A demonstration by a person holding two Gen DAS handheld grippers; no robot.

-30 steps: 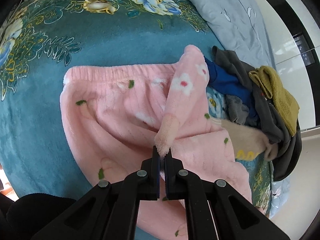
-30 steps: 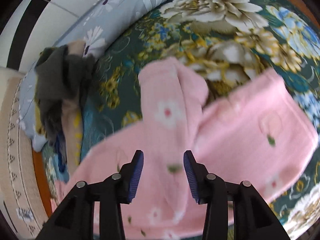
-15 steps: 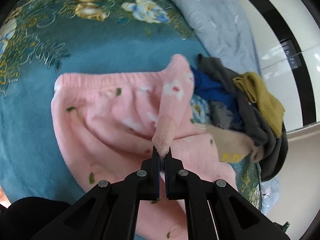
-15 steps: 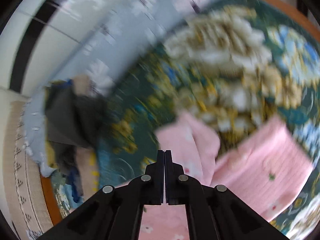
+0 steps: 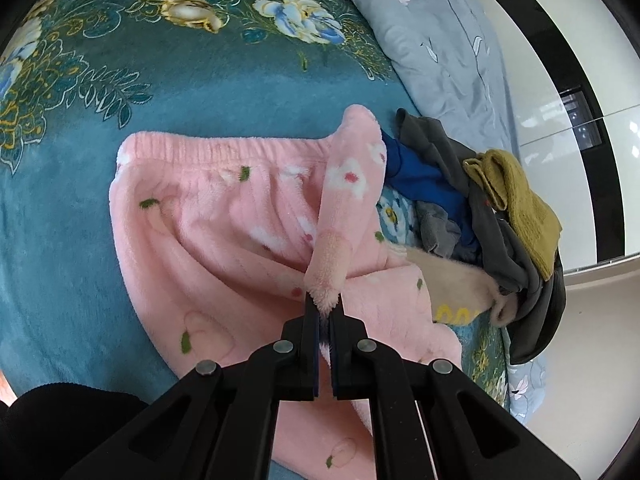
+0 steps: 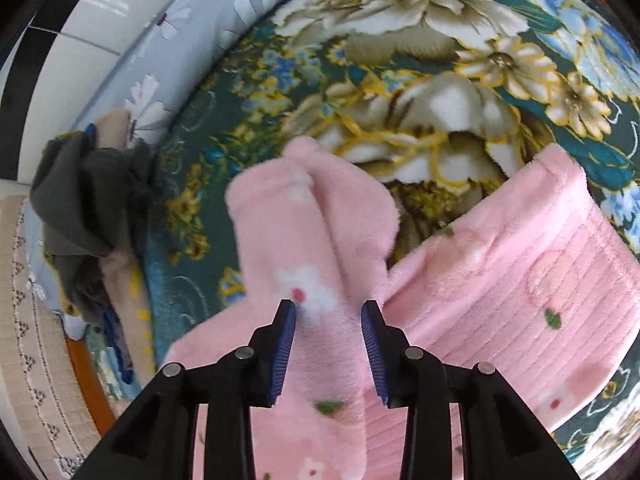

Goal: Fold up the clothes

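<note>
Pink fleece trousers [image 5: 208, 216] with small flowers lie spread on the teal floral blanket [image 5: 120, 80], waistband at the far side. My left gripper [image 5: 324, 308] is shut on the end of one trouser leg [image 5: 344, 184], which is lifted and runs up over the garment. In the right wrist view the same leg [image 6: 288, 232] lies folded across the trousers [image 6: 520, 280]. My right gripper [image 6: 328, 316] hovers over that leg with its jaws opening. The fleece sits between the blue pads [image 6: 286, 336] without being pinched.
A heap of other clothes [image 5: 480, 200], grey, blue, mustard and beige, lies at the bed's edge next to the trousers, also visible as the heap [image 6: 80, 200] in the right wrist view. A grey-blue duvet [image 5: 440, 40] lies beyond. The bed's wooden edge [image 6: 86, 380] and floor lie past the heap.
My right gripper went from open to shut and lifted away, then opened again and came back down over the folded leg. The left gripper kept its hold and barely moved.
</note>
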